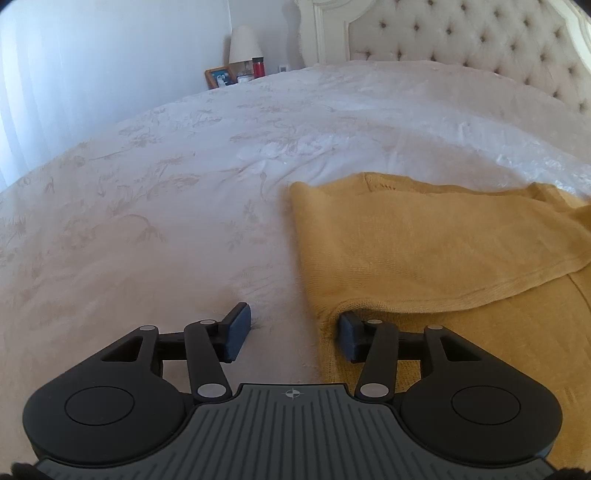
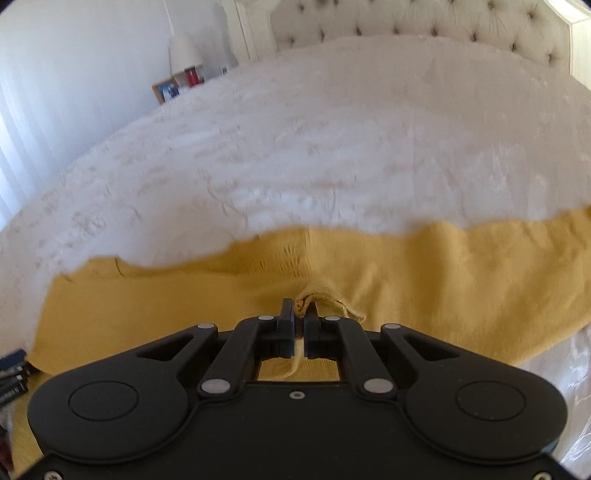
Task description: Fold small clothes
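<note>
Mustard-yellow knit garment (image 1: 443,258) lies on white floral-patterned bedspread (image 1: 166,184), a folded layer across its top. Left wrist view: black left gripper (image 1: 293,334) spread wide; left finger on bare bedspread, right finger at the garment's left edge, under the lip of the folded layer. Right wrist view only: black right gripper (image 2: 300,317) pinched together on a bunched bit of the garment, the cloth's far edge wavy and blurred. Dark items at that view's lower left, too blurred to identify. Broad bare bedspread runs ahead to cream tufted headboard (image 1: 461,33); red bottle (image 1: 258,67) beside white lampshade (image 1: 243,44) beyond the bed's far left corner.
</note>
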`<act>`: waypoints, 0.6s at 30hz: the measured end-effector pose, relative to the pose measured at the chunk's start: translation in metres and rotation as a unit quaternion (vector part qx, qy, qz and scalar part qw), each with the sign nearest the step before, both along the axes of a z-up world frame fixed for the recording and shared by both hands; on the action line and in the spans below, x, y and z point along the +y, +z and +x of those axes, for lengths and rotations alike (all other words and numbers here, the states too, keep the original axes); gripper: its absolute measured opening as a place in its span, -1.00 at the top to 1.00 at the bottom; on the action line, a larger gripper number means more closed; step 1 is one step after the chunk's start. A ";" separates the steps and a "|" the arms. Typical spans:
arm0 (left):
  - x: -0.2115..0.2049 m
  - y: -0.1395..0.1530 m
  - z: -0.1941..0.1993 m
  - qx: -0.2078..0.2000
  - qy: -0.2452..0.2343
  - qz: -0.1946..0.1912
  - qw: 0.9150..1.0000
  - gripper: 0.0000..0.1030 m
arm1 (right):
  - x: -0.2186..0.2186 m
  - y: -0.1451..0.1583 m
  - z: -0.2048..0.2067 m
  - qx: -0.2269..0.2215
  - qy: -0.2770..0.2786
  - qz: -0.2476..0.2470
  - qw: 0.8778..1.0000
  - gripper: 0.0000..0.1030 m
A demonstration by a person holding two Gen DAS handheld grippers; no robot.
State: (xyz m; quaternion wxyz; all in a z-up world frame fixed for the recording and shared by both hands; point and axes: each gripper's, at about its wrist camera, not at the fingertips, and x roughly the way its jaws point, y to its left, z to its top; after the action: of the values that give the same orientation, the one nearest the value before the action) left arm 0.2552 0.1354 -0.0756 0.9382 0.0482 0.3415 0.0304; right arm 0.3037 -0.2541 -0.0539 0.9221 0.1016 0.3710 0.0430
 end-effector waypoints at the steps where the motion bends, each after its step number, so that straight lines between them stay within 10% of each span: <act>1: 0.000 0.000 0.000 0.001 -0.001 0.002 1.000 0.06 | -0.001 -0.003 0.000 0.003 0.001 0.000 1.000 0.81; 15: 0.010 0.015 -0.015 0.015 -0.011 0.014 1.000 -0.08 | -0.023 -0.019 -0.013 0.018 -0.039 -0.036 0.998 0.58; 18: 0.008 0.032 -0.024 -0.015 -0.008 0.004 1.000 -0.07 | -0.026 -0.014 -0.015 -0.004 -0.042 -0.014 0.999 0.16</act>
State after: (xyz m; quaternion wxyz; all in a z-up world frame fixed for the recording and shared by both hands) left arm 0.2314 0.1429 -0.0441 0.9431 0.0541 0.3272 0.0249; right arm 0.2887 -0.2804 -0.0679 0.9260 0.1042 0.3629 -0.0007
